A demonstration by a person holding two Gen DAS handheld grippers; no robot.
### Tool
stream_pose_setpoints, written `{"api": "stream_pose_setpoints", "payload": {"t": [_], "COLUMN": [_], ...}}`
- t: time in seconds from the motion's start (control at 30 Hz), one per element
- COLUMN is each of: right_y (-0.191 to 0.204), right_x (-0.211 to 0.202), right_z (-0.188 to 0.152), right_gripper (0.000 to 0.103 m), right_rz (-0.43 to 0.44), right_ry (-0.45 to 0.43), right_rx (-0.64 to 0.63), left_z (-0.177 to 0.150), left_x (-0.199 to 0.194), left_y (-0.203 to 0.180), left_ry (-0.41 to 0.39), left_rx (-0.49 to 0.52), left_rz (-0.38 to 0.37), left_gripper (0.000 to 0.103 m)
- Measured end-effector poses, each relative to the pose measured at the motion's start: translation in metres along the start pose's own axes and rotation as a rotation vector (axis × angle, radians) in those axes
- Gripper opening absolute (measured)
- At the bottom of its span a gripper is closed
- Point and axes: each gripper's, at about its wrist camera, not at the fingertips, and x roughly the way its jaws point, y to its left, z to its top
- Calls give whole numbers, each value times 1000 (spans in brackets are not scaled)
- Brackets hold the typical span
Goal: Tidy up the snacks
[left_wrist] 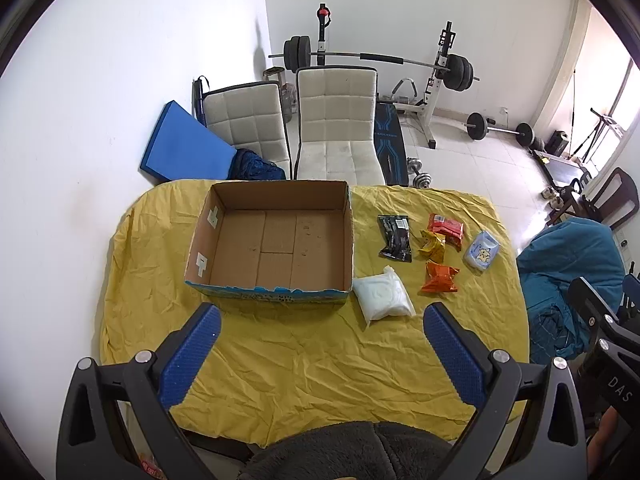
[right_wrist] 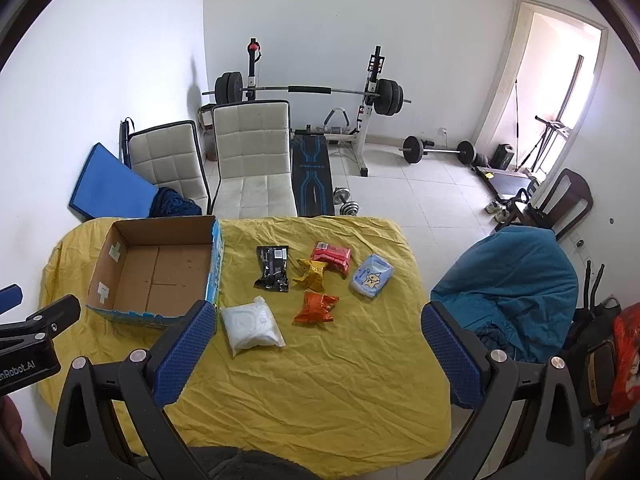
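Observation:
An empty cardboard box (left_wrist: 276, 240) (right_wrist: 156, 268) sits on the yellow tablecloth (left_wrist: 312, 364) (right_wrist: 320, 380). To its right lie several snack packs: a white pouch (left_wrist: 382, 296) (right_wrist: 251, 327), a black packet (left_wrist: 395, 237) (right_wrist: 273, 267), a yellow packet (left_wrist: 433, 245) (right_wrist: 311, 274), a red packet (left_wrist: 446, 227) (right_wrist: 332, 257), an orange packet (left_wrist: 440, 278) (right_wrist: 316, 307) and a pale blue pack (left_wrist: 482, 254) (right_wrist: 371, 276). My left gripper (left_wrist: 320, 320) hovers open above the near table. My right gripper (right_wrist: 320, 320) is open too, nothing between its fingers.
Two white chairs (left_wrist: 336, 124) stand behind the table, with a blue mat (left_wrist: 186, 144) against the wall and a weight bench with barbell (right_wrist: 312, 92) beyond. A chair draped in teal cloth (right_wrist: 516, 280) stands right of the table. Dark fabric (left_wrist: 348, 452) lies at the near edge.

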Motion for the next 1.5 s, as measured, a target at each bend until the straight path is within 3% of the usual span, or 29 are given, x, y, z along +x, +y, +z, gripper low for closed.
{"api": "stream_pose_setpoints", "payload": {"t": [1.5], "right_y": [-3], "right_x": [-17], "right_z": [0], "right_gripper": [103], "right_rz": [-6], "right_ry": [-32], "right_rx": [14], "left_z": [1], "left_x": [-12], "left_y": [-9], "left_ry": [-34], "left_rx": [16], "left_rz": [4], "left_gripper": [103]}}
